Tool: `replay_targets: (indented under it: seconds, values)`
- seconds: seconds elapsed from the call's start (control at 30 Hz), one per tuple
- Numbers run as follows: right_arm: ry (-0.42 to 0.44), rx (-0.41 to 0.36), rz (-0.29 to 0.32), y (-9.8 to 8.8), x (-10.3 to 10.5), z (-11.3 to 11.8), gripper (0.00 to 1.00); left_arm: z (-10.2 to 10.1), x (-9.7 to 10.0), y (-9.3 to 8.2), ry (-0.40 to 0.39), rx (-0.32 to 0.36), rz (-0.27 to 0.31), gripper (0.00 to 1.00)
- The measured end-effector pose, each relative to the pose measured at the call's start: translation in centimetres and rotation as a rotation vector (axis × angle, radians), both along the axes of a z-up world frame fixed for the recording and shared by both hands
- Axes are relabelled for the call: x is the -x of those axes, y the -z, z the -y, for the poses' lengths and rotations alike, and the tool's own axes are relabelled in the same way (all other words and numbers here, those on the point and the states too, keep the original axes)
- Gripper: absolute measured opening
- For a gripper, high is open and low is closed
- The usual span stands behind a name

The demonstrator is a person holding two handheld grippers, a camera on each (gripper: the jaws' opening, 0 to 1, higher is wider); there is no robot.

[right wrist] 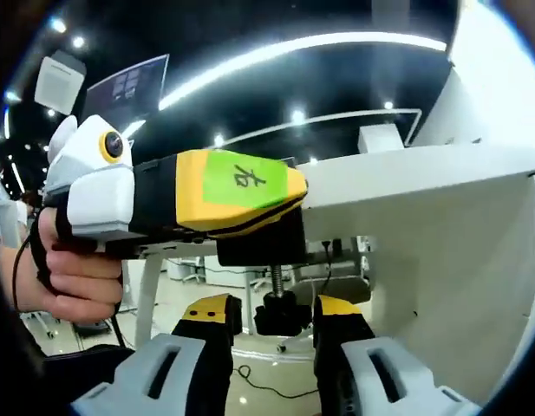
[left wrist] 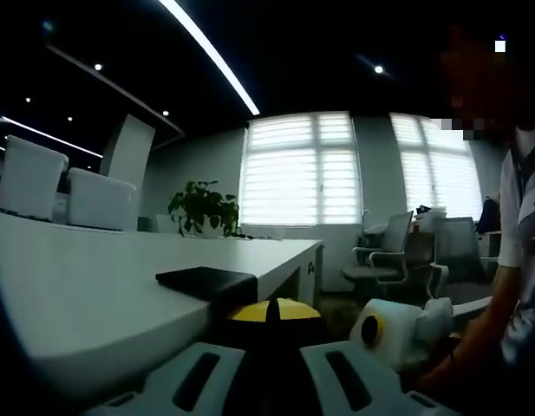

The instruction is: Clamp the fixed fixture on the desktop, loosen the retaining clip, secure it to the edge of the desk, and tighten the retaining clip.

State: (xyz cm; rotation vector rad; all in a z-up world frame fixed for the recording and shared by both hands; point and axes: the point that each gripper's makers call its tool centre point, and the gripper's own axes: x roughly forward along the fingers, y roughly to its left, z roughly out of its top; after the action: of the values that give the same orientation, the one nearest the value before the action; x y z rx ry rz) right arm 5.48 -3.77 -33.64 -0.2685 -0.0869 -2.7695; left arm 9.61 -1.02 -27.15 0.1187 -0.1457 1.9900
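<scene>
The black fixture's top plate (left wrist: 206,282) lies on the edge of the white desk (left wrist: 94,277). My left gripper (left wrist: 271,310) holds it, yellow tips pressed together on its near end. From under the desk, the right gripper view has the left gripper (right wrist: 241,195), yellow with a green label, held by a hand (right wrist: 76,269) against the fixture's black body (right wrist: 258,247). A threaded screw (right wrist: 276,279) hangs from that body and ends in a black knob (right wrist: 283,316). My right gripper (right wrist: 280,319) is shut on this knob, one jaw on each side. The right gripper (left wrist: 397,334) also shows below the desk edge.
White boxes (left wrist: 68,191) and a potted plant (left wrist: 202,208) stand at the desk's far end. Office chairs (left wrist: 388,251) sit by the blinded windows (left wrist: 297,169). A person's arm (left wrist: 475,347) is at the right. A white desk side panel (right wrist: 458,286) rises right of the knob.
</scene>
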Motion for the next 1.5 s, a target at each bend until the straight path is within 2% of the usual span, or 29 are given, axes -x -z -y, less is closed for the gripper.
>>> replay_targets:
  seconds: [0.1, 0.17, 0.33, 0.47, 0.6, 0.83, 1.0, 1.07, 1.1, 1.17, 1.2, 1.27, 1.4, 1.5]
  values:
    - [0.014, -0.010, -0.009, 0.2, 0.6, -0.1, 0.31, 0.0, 0.0, -0.1, -0.003, 0.004, -0.003, 0.01]
    - [0.028, -0.022, 0.002, 0.3, 1.0, -0.6, 0.25, 0.2, 0.0, -0.2, -0.005, 0.001, -0.004, 0.01]
    - [0.005, -0.036, -0.010, 0.5, 1.2, -0.7, 0.25, 0.5, 0.0, -1.0, -0.006, -0.013, -0.009, 0.01]
    - [-0.080, -0.057, -0.031, 0.5, 1.1, -0.3, 0.25, 0.5, 0.0, -0.9, -0.003, -0.017, -0.010, 0.01]
    - [-0.169, -0.067, -0.027, 0.5, 1.1, 0.0, 0.25, 0.4, 0.0, -0.9, -0.002, -0.017, -0.011, 0.01]
    - [-0.238, -0.082, -0.029, 0.5, 1.1, 0.2, 0.25, 0.4, 0.0, -0.9, -0.002, -0.020, -0.012, 0.01]
    - [-0.185, -0.081, -0.027, 0.6, 0.9, 0.0, 0.26, 0.4, -0.1, -0.9, -0.003, -0.024, -0.011, 0.01]
    - [-0.120, -0.042, 0.001, 0.7, 0.6, -0.7, 0.30, 0.4, -0.1, -0.9, -0.003, -0.024, -0.011, 0.01]
    - [-0.060, -0.011, 0.032, 0.9, 0.4, -1.4, 0.33, 0.4, -0.1, -0.9, -0.003, -0.024, -0.012, 0.01]
    - [-0.002, 0.023, 0.082, 1.3, -0.3, -2.0, 0.34, 0.4, -0.1, -0.9, -0.003, -0.023, -0.012, 0.01]
    - [0.001, 0.043, 0.083, 1.2, -0.7, -1.8, 0.34, 0.4, -0.1, -0.9, -0.003, -0.023, -0.012, 0.01]
    - [0.005, 0.012, 0.082, 1.2, -0.9, -1.2, 0.34, 0.4, 0.0, -0.9, -0.003, -0.024, -0.013, 0.01]
    - [0.024, -0.020, 0.067, 0.9, -0.5, -0.6, 0.34, 0.5, 0.0, -0.9, -0.005, -0.023, -0.010, 0.01]
    - [0.040, -0.005, 0.082, 1.1, 0.2, -0.7, 0.33, 0.5, 0.0, -0.8, -0.005, -0.023, -0.010, 0.01]
